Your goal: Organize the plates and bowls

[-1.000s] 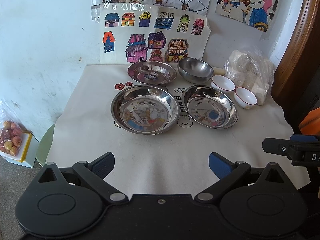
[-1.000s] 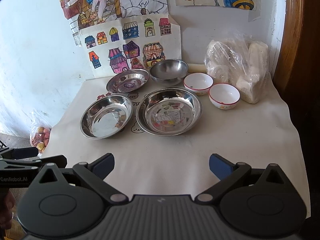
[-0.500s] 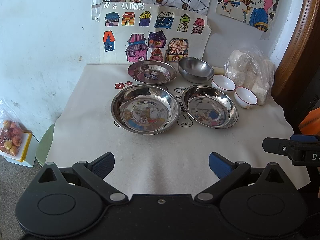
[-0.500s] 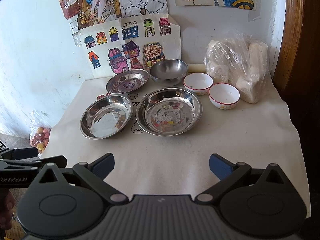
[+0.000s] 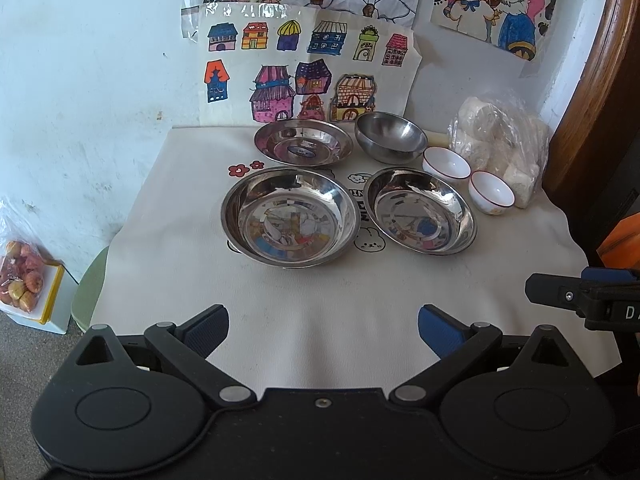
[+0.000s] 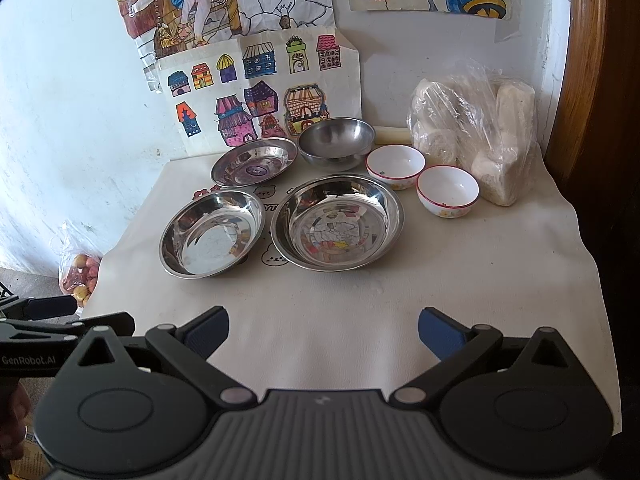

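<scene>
My left gripper [image 5: 323, 330] and right gripper [image 6: 323, 332] hover over the near edge of the counter [image 5: 320, 292], fingers spread wide, grasping nothing. Ahead sit three steel plates [image 5: 291, 217], a steel bowl [image 5: 390, 136] and two white bowls [image 6: 447, 191], all apart from my fingers.

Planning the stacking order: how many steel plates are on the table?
3: back-left plate by the drawings, large front-left plate, front-right plate. None looks hidden.

Both wrist views face the wall, sharing the table [image 5: 168, 240] from its near edge.
</scene>
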A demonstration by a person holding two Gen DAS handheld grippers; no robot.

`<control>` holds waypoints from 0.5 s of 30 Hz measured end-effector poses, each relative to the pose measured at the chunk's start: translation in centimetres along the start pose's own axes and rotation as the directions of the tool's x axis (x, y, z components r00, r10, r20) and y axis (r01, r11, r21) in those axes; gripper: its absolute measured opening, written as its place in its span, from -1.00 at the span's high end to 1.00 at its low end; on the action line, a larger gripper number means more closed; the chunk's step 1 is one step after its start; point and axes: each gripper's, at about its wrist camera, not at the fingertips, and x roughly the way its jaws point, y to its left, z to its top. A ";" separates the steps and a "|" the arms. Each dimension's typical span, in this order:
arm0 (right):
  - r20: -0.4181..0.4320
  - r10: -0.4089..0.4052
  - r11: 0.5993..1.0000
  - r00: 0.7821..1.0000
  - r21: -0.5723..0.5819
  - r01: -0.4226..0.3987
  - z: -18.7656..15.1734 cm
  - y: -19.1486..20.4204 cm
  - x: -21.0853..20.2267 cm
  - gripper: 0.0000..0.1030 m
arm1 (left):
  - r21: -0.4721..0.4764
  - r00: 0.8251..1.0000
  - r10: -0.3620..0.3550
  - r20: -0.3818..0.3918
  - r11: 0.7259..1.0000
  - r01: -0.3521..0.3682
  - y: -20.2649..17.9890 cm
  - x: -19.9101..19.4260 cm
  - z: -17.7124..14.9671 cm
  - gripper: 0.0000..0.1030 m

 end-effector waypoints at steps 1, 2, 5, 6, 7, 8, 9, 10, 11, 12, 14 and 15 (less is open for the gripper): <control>0.000 0.000 1.000 1.000 0.000 0.000 0.0 0.0 0.0 -1.00 | 0.000 1.000 0.000 0.000 1.000 0.000 0.0 0.0 0.0 -0.96; 0.000 0.000 1.000 1.000 0.000 0.000 0.0 0.0 0.0 -1.00 | -0.001 1.000 0.000 0.000 1.000 0.000 0.0 0.0 0.0 -0.96; 0.000 0.000 1.000 1.000 0.000 0.000 0.0 0.0 0.0 -1.00 | 0.000 1.000 0.000 -0.002 1.000 0.000 0.0 0.0 0.0 -0.96; 0.000 0.000 1.000 1.000 0.000 0.000 0.0 0.0 0.0 -1.00 | 0.000 1.000 0.000 -0.002 1.000 0.000 0.0 0.1 0.0 -0.96; 0.000 0.000 1.000 1.000 0.000 0.000 0.0 0.0 0.0 -1.00 | 0.000 1.000 0.000 -0.002 1.000 0.000 0.0 0.1 0.0 -0.96; -0.001 0.000 1.000 1.000 0.001 0.000 0.0 -0.1 -0.1 -1.00 | 0.000 1.000 0.000 -0.002 1.000 0.000 0.0 0.1 0.0 -0.96; -0.001 0.000 1.000 1.000 0.001 0.000 0.0 -0.1 0.1 -1.00 | 0.000 1.000 0.000 -0.003 1.000 0.000 -0.1 0.1 -0.1 -0.96; -0.001 0.000 1.000 1.000 0.002 0.000 0.0 -0.2 0.0 -1.00 | -0.001 1.000 0.000 -0.003 1.000 0.000 0.0 0.1 0.0 -0.97; -0.001 0.000 1.000 1.000 0.002 0.000 0.0 -0.1 0.0 -1.00 | 0.000 1.000 0.000 -0.003 1.000 0.000 0.0 0.1 0.0 -0.97; -0.001 0.000 1.000 1.000 0.002 0.000 0.0 -0.1 0.0 -1.00 | 0.000 1.000 0.001 -0.004 1.000 -0.001 -0.1 0.1 -0.1 -0.97; -0.002 0.001 1.000 1.000 0.002 -0.001 0.0 -0.2 0.0 -1.00 | 0.000 1.000 0.000 -0.002 1.000 0.000 0.0 0.1 0.0 -0.97; -0.002 0.000 1.000 1.000 0.002 0.000 0.0 -0.2 0.0 -1.00 | 0.000 1.000 0.000 -0.003 1.000 0.000 0.0 0.1 0.0 -0.97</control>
